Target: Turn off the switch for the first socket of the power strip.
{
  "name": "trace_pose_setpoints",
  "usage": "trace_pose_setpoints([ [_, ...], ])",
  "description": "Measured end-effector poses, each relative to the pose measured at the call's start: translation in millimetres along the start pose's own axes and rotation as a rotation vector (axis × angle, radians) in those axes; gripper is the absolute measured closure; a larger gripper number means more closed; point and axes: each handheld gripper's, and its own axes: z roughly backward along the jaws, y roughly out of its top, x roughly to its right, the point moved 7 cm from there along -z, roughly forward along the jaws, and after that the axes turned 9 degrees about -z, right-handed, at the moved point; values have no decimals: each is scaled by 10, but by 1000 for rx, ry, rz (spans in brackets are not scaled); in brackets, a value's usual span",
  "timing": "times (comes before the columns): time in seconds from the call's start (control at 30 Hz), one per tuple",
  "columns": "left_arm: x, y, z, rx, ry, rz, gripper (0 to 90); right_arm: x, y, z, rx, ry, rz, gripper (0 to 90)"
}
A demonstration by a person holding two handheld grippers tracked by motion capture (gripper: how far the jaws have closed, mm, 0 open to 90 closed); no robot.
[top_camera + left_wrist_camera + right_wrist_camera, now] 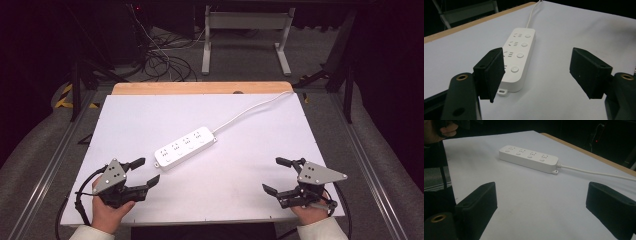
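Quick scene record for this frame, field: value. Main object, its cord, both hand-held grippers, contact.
surface: white board on a wooden table, floor cables beyond
object: white power strip, four sockets each with a round button, lying flat and diagonal near the centre
cord: white cable runs from the strip's far end toward the far right table edge
left hand-held gripper: open, empty, nearest the strip's near end
right hand-held gripper: open, empty, apart from the strip
contact: none

Lab, floor cables (162,60), aluminium rails (50,165)
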Motion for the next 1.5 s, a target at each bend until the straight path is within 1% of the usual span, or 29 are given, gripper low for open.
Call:
trace_pose_setpoints([
  [0.07,0,2,-2,-4,10,-9,289,2,-2,1,0,0,0,102],
  [0.27,-1,11,-2,-6,21,-17,300,5,-6,0,-2,1,-2,102],
  [0.33,-4,13,0,-12,30,-31,310,5,-6,0,-2,-1,0,101],
  [0.37,-9,10,-3,-24,40,-39,313,3,-4,3,0,-2,2,102],
  [0.4,-5,-8,-34,-81,7,-37,319,-6,6,15,10,-8,14,102],
  [0.43,4,-20,-52,-108,-36,-30,314,-12,13,22,16,-9,16,102],
  [0.47,10,-28,-65,-116,-52,-27,309,-13,19,26,20,-12,18,102],
  [0.53,13,-34,-68,-120,-50,-29,347,-14,17,23,18,-12,17,102],
  [0.57,19,-25,-64,-120,-46,-37,357,-13,13,20,15,-12,19,102],
  [0.6,19,-25,-64,-120,-46,-37,357,-13,13,20,15,-12,19,102],
  [0.63,12,-15,-59,-117,-36,-42,357,-11,9,19,13,-13,18,102],
  [0.73,16,11,-45,-108,-37,-32,367,-7,11,22,15,-13,16,102],
  [0.83,10,30,-51,-115,-39,-26,374,-4,5,20,12,-13,16,102],
  [0.87,3,41,-53,-117,-39,-31,377,-4,5,21,12,-13,15,102],
  [0.9,7,52,-57,-119,-43,-26,382,-5,5,21,13,-13,15,102],
  [0.97,3,79,-68,-123,-44,-29,420,-4,3,19,11,-13,14,102],
  [1.07,-11,130,-86,-125,-56,-31,431,-2,-1,12,8,-12,13,102],
  [1.2,-42,214,-133,-132,-90,-15,431,-2,-3,9,7,-13,12,102],
  [1.23,-42,236,-150,-132,-105,-6,431,0,-4,10,6,-12,12,102],
  [1.27,-53,261,-167,-132,-107,-7,431,0,-4,10,6,-12,12,102],
  [1.37,-60,336,-217,-147,-126,-6,469,1,-10,9,3,-12,10,102],
  [1.47,-65,421,-280,-157,-133,-6,479,-1,-14,8,2,-12,8,102],
  [1.5,-72,447,-302,-160,-131,-12,488,-2,-15,9,4,-11,7,102],
])
